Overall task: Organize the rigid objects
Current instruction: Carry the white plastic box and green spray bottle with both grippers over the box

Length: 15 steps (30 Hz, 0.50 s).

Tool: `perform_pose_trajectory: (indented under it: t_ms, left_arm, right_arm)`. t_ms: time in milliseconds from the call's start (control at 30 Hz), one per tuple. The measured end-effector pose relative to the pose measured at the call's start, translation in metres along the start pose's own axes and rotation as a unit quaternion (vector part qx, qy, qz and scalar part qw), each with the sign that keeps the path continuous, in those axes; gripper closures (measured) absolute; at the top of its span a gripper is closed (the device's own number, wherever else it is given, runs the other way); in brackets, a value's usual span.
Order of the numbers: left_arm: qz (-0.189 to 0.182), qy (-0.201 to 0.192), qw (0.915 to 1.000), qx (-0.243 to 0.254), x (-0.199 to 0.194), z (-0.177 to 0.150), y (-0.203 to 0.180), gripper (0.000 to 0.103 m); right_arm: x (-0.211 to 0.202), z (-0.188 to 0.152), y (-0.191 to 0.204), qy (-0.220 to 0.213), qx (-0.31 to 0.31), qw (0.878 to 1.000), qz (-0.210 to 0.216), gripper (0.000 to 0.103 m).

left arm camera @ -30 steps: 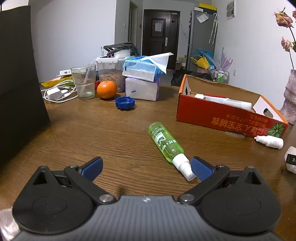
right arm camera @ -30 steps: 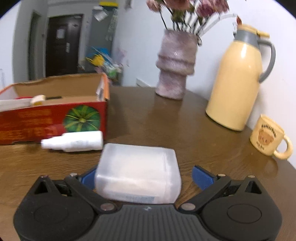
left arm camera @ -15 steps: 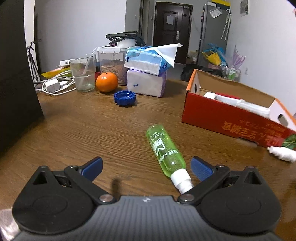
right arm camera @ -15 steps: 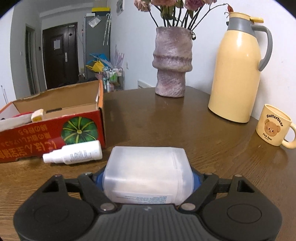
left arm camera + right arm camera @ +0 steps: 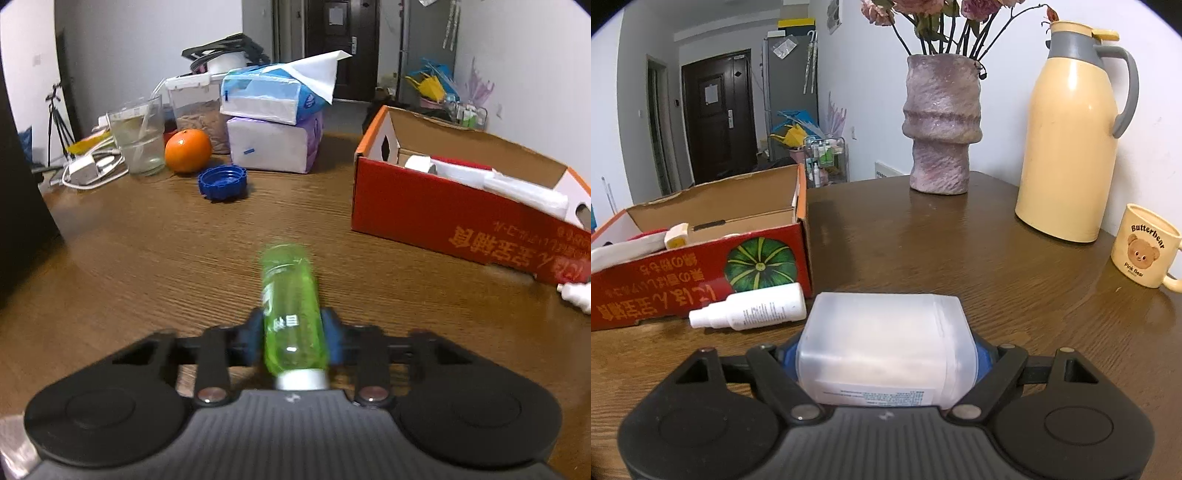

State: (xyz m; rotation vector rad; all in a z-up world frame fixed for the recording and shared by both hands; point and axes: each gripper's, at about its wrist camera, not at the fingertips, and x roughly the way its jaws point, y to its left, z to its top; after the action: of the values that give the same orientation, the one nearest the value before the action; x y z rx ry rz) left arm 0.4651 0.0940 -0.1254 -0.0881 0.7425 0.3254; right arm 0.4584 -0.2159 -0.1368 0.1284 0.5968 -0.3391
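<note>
the left gripper (image 5: pixel 293 338) has its blue pads pressed against both sides of a green bottle (image 5: pixel 291 310), jaws drawn in to the bottle's width. the bottle's long axis runs straight away from the camera along the fingers, white cap toward the gripper body, rounded base pointing out over the wooden table (image 5: pixel 147 258). it is translucent green plastic, smooth and round, with a pale printed label i can't read through the blur.

the right gripper (image 5: pixel 886 356) is clamped on a frosted plastic container (image 5: pixel 884 350), a squat block with rounded corners, wider than it is long, its far end facing the vase (image 5: pixel 940 125). a strip of tiny print runs along its near edge, too small to read.

left of it a white spray bottle (image 5: pixel 750 312) lies on its side just in front of the red cardboard box (image 5: pixel 683 288), nozzle pointing left. the box shows a green pumpkin picture and upside-down yellow characters. the rough mauve vase stands beyond, a glossy cream thermos (image 5: pixel 1071 147) to its right, then a mug (image 5: pixel 1143 245) reading "butterbear" and "pink bear".
</note>
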Motion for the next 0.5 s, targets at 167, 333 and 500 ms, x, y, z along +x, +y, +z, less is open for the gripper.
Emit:
perform_pose_trajectory:
  t_ms: [167, 333, 500]
  left_arm:
    - [-0.008, 0.004, 0.9999, 0.006, -0.003, -0.002, 0.002, 0.071]
    - [-0.022, 0.012, 0.9997, -0.003, -0.007, -0.001, 0.008, 0.071]
    - [-0.024, -0.018, 0.9996, 0.000, -0.025, 0.002, 0.011, 0.071]
  right_arm:
    - [-0.001, 0.001, -0.003, 0.005, 0.002, 1.000, 0.014, 0.021]
    - [-0.007, 0.001, -0.005, -0.002, 0.009, 1.000, 0.027, 0.021]
    - [-0.015, 0.004, -0.009, -0.015, 0.016, 0.999, 0.036, 0.021]
